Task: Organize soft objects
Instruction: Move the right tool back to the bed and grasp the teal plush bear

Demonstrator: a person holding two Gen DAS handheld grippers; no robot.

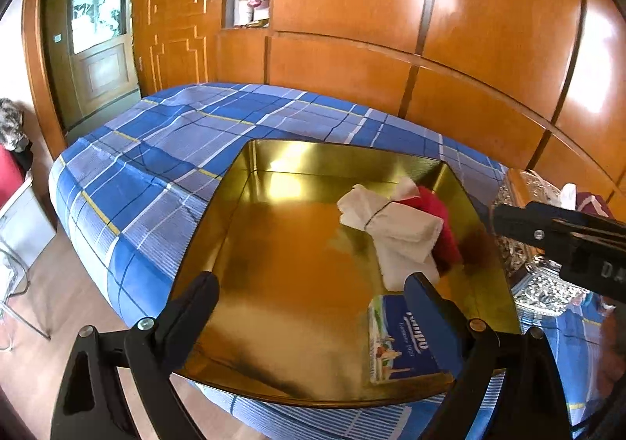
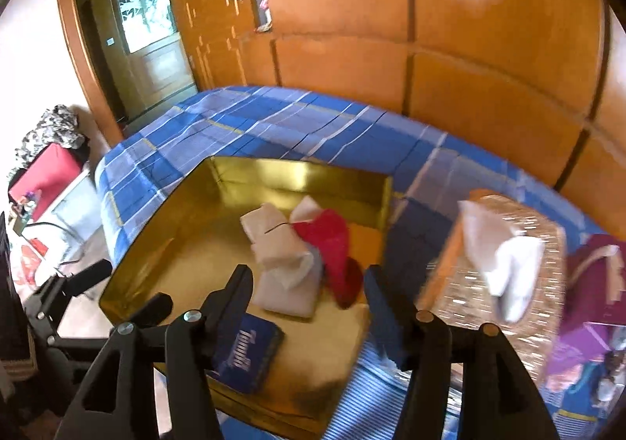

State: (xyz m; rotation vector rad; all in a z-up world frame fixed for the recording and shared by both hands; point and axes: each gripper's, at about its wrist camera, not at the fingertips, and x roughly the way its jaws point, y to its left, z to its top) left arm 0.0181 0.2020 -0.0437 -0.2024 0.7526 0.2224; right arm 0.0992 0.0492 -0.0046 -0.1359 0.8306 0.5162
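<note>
A gold metal tin (image 1: 234,181) (image 2: 164,205) lies open on the blue plaid bed. Inside it are a white cloth bundle tied with a band (image 1: 395,232) (image 2: 281,256), a red soft item (image 1: 442,220) (image 2: 332,240) behind it, and a blue tissue pack (image 1: 403,346) (image 2: 250,354) at the near edge. My left gripper (image 1: 313,303) is open and empty above the tin's near side. My right gripper (image 2: 309,287) is open and empty above the tin's near right corner; it also shows at the right of the left wrist view (image 1: 555,232).
A glittery tissue box (image 2: 504,252) (image 1: 536,244) with a white tissue sticking out stands right of the tin. A purple bag (image 2: 598,303) lies further right. Wooden wardrobe panels (image 1: 430,29) stand behind the bed (image 1: 156,150). The floor drops off at the left.
</note>
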